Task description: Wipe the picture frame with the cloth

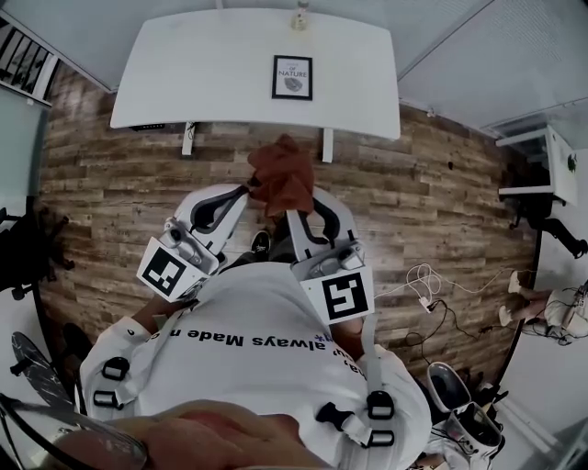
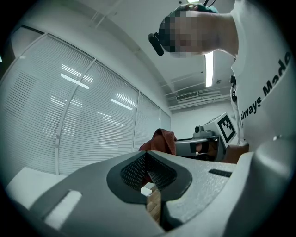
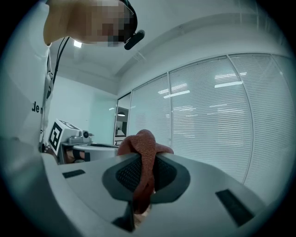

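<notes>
A black picture frame (image 1: 292, 77) with a white print stands on the white table (image 1: 202, 73) ahead of me. My right gripper (image 1: 296, 213) is shut on a rust-red cloth (image 1: 285, 174), which bunches above its jaws (image 3: 144, 152). It is held in front of my chest, well short of the table. My left gripper (image 1: 241, 195) is beside it, jaws closed together with nothing between them; the cloth (image 2: 162, 141) shows past its tips. Both grippers point upward, toward the blinds.
A small bottle (image 1: 300, 15) stands at the table's far edge. The floor is wood planks (image 1: 119, 193). White cables (image 1: 424, 280) lie on the floor to my right, with shoes (image 1: 478, 424) nearby. A white desk (image 1: 542, 165) stands at far right.
</notes>
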